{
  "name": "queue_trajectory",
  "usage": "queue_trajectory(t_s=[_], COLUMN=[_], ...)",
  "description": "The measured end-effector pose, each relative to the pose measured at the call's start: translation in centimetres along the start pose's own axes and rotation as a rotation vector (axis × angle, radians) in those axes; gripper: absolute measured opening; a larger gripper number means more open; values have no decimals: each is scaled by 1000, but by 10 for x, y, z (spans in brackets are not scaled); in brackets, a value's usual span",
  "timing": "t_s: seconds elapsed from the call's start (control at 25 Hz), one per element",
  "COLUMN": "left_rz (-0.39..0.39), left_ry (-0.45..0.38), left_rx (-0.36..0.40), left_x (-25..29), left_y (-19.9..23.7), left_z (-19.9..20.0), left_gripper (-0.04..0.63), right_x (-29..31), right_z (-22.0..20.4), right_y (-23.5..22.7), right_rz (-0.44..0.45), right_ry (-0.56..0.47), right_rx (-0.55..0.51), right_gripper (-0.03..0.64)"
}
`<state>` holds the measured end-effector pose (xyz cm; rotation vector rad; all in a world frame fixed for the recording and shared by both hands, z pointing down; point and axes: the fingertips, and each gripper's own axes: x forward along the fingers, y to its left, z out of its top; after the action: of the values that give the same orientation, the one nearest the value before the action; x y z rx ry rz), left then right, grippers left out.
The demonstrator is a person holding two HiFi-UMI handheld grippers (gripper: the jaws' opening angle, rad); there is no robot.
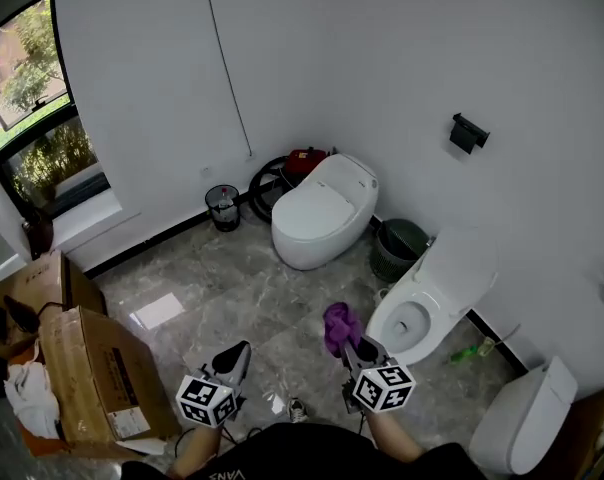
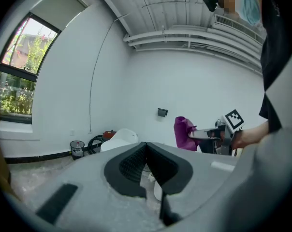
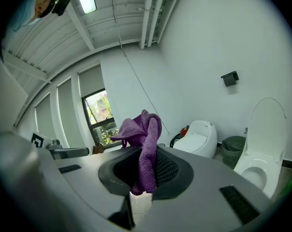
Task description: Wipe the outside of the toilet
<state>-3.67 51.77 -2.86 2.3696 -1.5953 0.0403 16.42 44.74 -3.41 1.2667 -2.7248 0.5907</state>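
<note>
Right gripper (image 3: 145, 170): we find it clenched on a purple cloth (image 3: 145, 139), which is pinched between the pads, with its free folds bunched above the jaws.
Right gripper, head view: it sits at lower centre (image 1: 350, 350), and the cloth (image 1: 338, 326) shows above its tips.
Left gripper (image 2: 147, 151): we find the jaws closed on each other with nothing between them.
Left gripper, head view: it is at lower left of centre (image 1: 234, 356), well apart from every toilet.
Open toilet (image 1: 414, 320): it stands right of centre with its lid raised against the wall. The cloth is near the left side of its bowl, but we cannot confirm contact.
Closed toilet (image 1: 322, 213): this one stands at upper centre against the far wall, lid down.
Third toilet (image 1: 522, 418): it is at the lower right corner and only partly in frame.
Green bin (image 1: 397, 248): it stands between the closed toilet and the open toilet.
Small wire bin (image 1: 223, 208): we note it at the wall, left of the closed toilet.
Red item with black hose (image 1: 300, 160): it lies behind the closed toilet.
Cardboard boxes (image 1: 102, 368): they occupy the lower left.
Window (image 1: 32, 108): it is at the upper left edge.
Floor (image 1: 222, 288): grey polished tiles.
</note>
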Motion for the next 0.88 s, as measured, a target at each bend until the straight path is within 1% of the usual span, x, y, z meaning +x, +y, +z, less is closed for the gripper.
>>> queue_trajectory(t_s=[0.2,0.32,0.44,0.56,0.72,0.88], left_rz=[32,42,51,59,31,-38], left_ry=[3,32,56,62,78,104], left_rx=[-11,-27,-48,-67,-72,-49], left_x=[42,58,68,82,113,146], left_y=[8,20,37,65,106,148], left_z=[5,-2,-9,-11,-2,21], left_gripper=[6,6,6,6,6,6], right_x=[32,53,71,93,130,171], right_z=[15,19,17,15,22,32], right_y=[-35,-49,-54,-56,-59,-57], right_rz=[25,29,24,14,-19,-74], right_ry=[19,26,39,53,50,60], right_rx=[-3,3,20,25,27,32], right_gripper=[44,44,44,44,44,44])
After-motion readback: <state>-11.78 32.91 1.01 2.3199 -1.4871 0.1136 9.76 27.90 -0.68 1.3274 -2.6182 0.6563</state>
